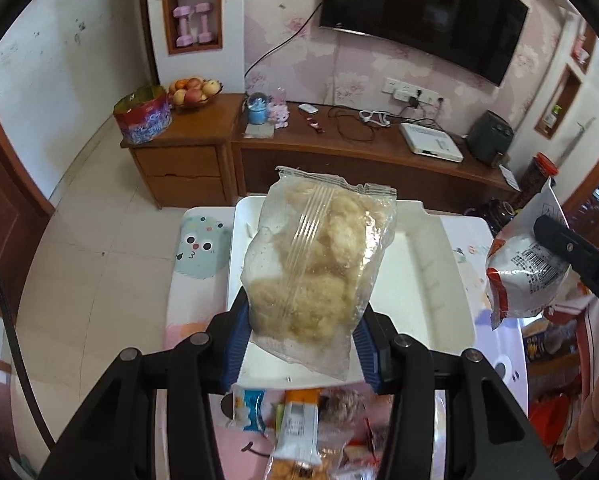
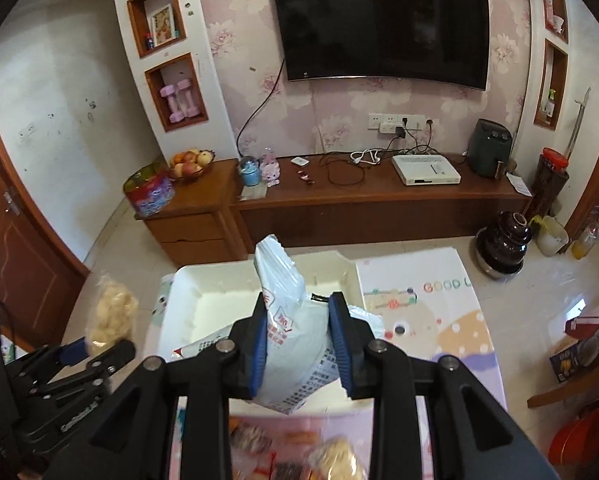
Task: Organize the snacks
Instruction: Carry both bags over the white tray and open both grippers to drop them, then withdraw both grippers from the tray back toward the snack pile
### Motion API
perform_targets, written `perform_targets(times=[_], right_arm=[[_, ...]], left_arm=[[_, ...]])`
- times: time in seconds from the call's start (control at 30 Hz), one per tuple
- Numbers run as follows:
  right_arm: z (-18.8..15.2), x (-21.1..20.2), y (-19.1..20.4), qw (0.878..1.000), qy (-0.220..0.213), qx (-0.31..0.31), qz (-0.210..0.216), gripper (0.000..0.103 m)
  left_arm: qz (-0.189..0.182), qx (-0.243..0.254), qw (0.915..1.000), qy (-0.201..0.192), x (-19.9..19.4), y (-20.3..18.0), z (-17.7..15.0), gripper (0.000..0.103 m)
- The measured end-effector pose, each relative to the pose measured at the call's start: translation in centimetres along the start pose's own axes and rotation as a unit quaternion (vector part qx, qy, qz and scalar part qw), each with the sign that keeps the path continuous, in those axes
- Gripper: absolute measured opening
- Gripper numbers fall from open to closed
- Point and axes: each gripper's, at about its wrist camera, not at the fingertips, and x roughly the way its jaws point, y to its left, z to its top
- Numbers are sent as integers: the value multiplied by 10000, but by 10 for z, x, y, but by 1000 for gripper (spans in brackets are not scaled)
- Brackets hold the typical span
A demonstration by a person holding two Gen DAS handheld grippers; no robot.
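My left gripper [image 1: 303, 332] is shut on a clear bag of pale yellow puffed snacks [image 1: 319, 264] and holds it upright above the white tray [image 1: 439, 264]. The same bag shows at the left of the right wrist view [image 2: 111, 316]. My right gripper [image 2: 299, 340] is shut on a white snack bag with printed text [image 2: 291, 332], held above the tray's [image 2: 203, 300] right part. That white bag also shows at the right of the left wrist view [image 1: 527, 276]. Several loose snack packets [image 1: 299, 432] lie on the table below my grippers, blurred in the right wrist view [image 2: 299, 456].
The tray sits on a table with a pastel cartoon cloth [image 2: 439, 320]. Beyond stands a wooden TV cabinet [image 2: 379, 204] with a fruit bowl [image 2: 189, 164], a tin [image 2: 149, 194] and a white box [image 2: 425, 170]. A dark jar [image 2: 503, 248] stands on the floor at right.
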Motion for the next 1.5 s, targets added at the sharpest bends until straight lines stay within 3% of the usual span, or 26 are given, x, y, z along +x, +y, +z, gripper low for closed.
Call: perform_targets(times=[0.4, 0.73, 0.97, 1.13, 1.33, 1.5], right_arm=[[-7, 80, 4, 9984, 570, 19, 55, 29], [-15, 101, 17, 9975, 666, -211, -109, 31], [-15, 106, 19, 9973, 689, -207, -139, 33], [-16, 107, 20, 9972, 715, -137, -151, 35], [-15, 99, 24, 9978, 608, -179, -209, 48], [-15, 84, 26, 9991, 406, -100, 8, 49]], left_arm=[[405, -181, 9980, 450, 72, 7, 5, 46], [597, -51, 9960, 669, 99, 0, -4, 46], [560, -34, 9967, 585, 97, -1, -5, 48], [599, 12, 9976, 333, 84, -2, -4, 81], [583, 79, 9980, 213, 70, -2, -5, 83], [472, -11, 9988, 156, 57, -1, -10, 83]])
